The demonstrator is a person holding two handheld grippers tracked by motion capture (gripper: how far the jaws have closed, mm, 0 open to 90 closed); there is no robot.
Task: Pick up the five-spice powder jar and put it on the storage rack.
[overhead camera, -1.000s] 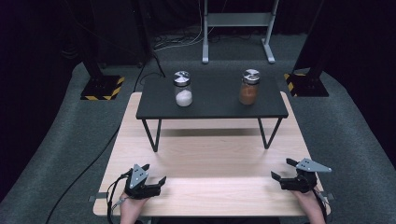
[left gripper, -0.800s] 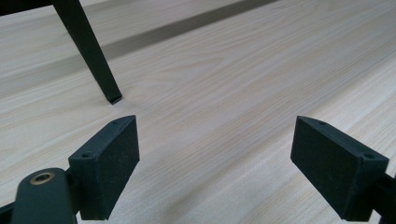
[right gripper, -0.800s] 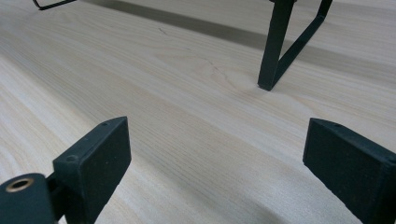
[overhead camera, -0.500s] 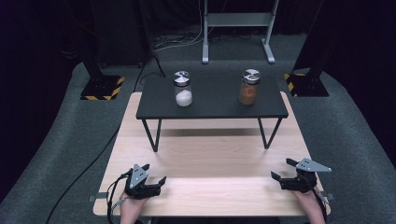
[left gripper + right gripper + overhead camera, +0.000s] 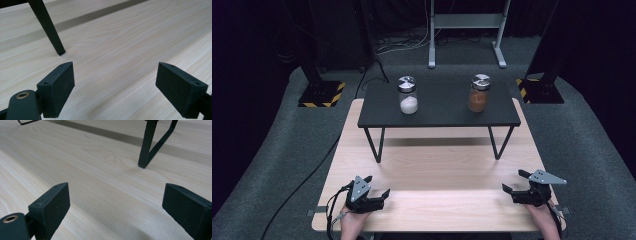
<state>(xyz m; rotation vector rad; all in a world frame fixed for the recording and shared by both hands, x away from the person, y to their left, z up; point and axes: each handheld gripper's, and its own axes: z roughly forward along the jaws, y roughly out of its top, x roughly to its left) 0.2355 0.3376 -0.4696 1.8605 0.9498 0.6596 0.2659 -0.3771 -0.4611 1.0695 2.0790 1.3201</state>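
In the high view we see our left claw (image 5: 378, 186) at the lower left of the frame and our right claw (image 5: 515, 182) at the lower right, both resting low on the pale wooden surface (image 5: 437, 165) near its front edge and well apart from each other. Both claws stand wide open with nothing between their jaws; in the left gripper view (image 5: 115, 82) and the right gripper view (image 5: 115, 205) bare wood grain shows between the black pads. In the upper middle of the high view a small black metal-legged riser table (image 5: 439, 112) stands on the surface. On it, toward the left, is a clear glass jar of white powder with a silver lid (image 5: 408, 95), and toward the right a clear glass jar of orange-brown powder with a silver lid (image 5: 478, 93). Both jars stand upright, apart from each other and far from the claws.
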